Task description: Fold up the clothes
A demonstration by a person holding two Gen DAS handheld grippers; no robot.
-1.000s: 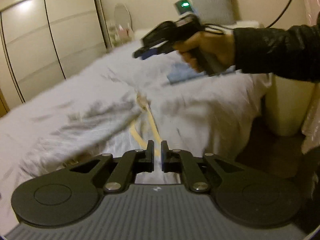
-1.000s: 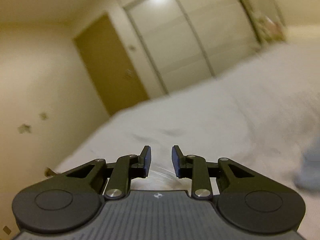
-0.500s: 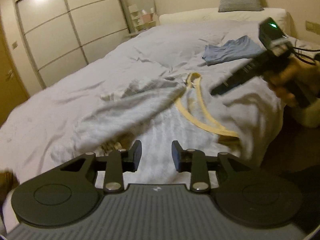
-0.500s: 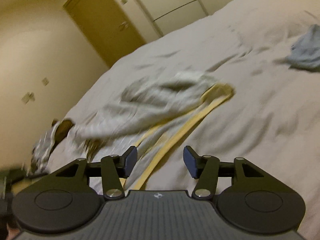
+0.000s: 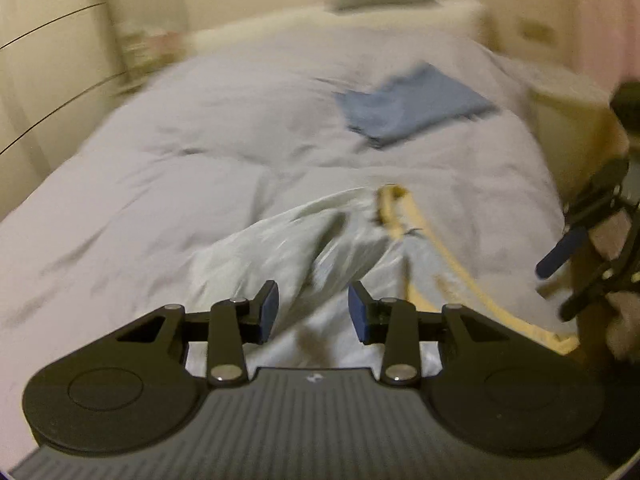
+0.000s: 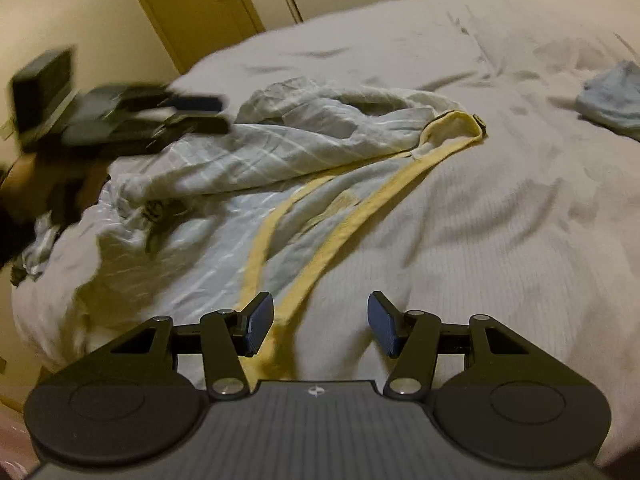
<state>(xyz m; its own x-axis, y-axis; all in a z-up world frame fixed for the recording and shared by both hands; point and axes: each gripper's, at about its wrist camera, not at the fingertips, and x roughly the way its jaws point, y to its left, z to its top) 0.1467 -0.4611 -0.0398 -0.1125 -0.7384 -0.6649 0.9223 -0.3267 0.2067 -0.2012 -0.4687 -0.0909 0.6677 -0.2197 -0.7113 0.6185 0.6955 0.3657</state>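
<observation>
Left wrist view
Left tool (image 5: 313,311): fingers spread, nothing between them, low over the garment.
Pale garment (image 5: 288,248): lower centre of frame, crumpled on the bed (image 5: 168,152), its yellow trim (image 5: 424,232) running toward the lower right.
Blue cloth (image 5: 408,108): upper right of centre, lying flat and apart from the pale garment; too blurred to tell whether it is folded.
Right tool: at the right edge (image 5: 580,248), fingers apart.
Risk: the frame is smeared by motion, so a bite now could take a bunched ridge and not an edge, and drag several layers at once.

Right wrist view
Right tool (image 6: 321,324): spread wide, holding nothing, just over the trim's near end (image 6: 288,304).
Garment: centre left (image 6: 240,160), one sleeve-like part rumpled across the body.
Left tool: upper left (image 6: 160,116), blurred.
Risk: pinching trim alone may stretch it while the body stays heaped; the duvet could be caught too.

Containers: none in either view.
</observation>
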